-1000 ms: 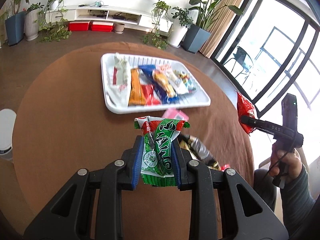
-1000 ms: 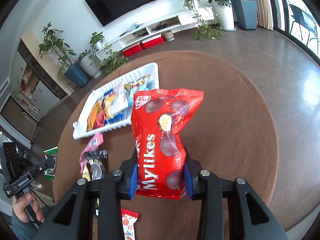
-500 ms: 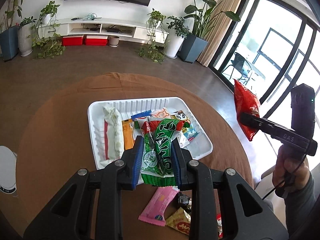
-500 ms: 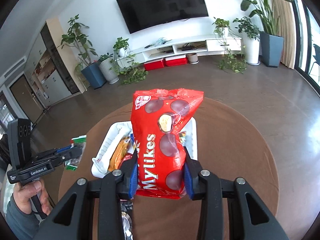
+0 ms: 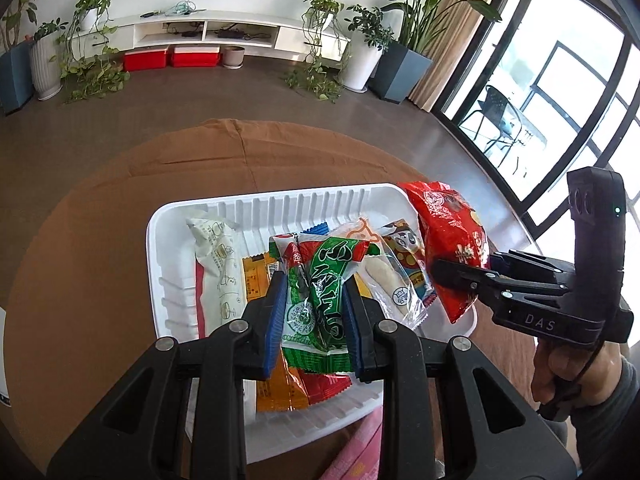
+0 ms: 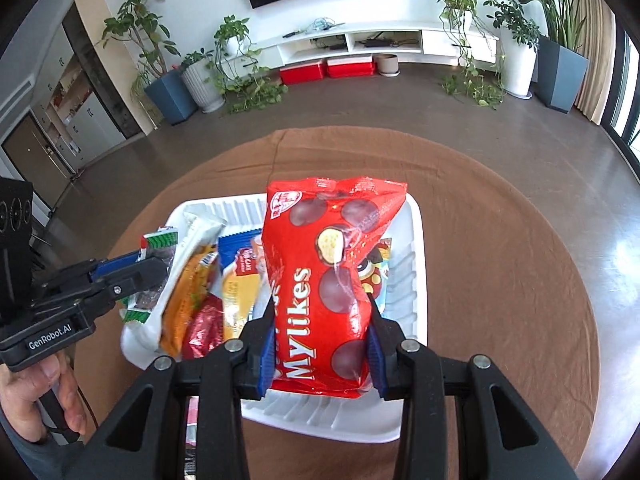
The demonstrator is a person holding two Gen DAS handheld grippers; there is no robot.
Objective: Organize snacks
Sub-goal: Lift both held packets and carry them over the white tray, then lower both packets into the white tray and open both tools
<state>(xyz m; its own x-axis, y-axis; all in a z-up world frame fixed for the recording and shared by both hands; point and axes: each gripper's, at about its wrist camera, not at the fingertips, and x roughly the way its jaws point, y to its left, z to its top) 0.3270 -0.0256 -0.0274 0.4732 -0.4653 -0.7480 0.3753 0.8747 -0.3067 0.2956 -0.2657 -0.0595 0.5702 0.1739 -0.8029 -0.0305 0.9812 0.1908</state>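
The left gripper [image 5: 314, 316] is clamping a green-and-white snack packet [image 5: 320, 304] with a red band near its top; the wrapper is glossy and creased, its lettering running lengthwise. The packet is standing upright between the two blue pads, its top and bottom edges sticking out past them, and it is hanging over the white tray [image 5: 280, 204].

The right gripper [image 6: 320, 340] is pinching a red Mylikes bag [image 6: 328, 272], shiny and printed with brown chocolate balls and white lettering. The bag is sitting squeezed at its lower half between the blue pads, its crimped top reaching well beyond the fingertips, above the right part of the tray.

The ribbed tray is resting on a round brown table [image 6: 500, 240] and is already holding several packets: a white one with a red edge [image 5: 216, 264], an orange one [image 5: 256, 280] and a clear one with a pale snack inside [image 5: 388, 276].

Both held packets are hiding much of the tray's contents. A pink wrapper [image 5: 360, 448] is cut off at the lower edge of the left wrist view.
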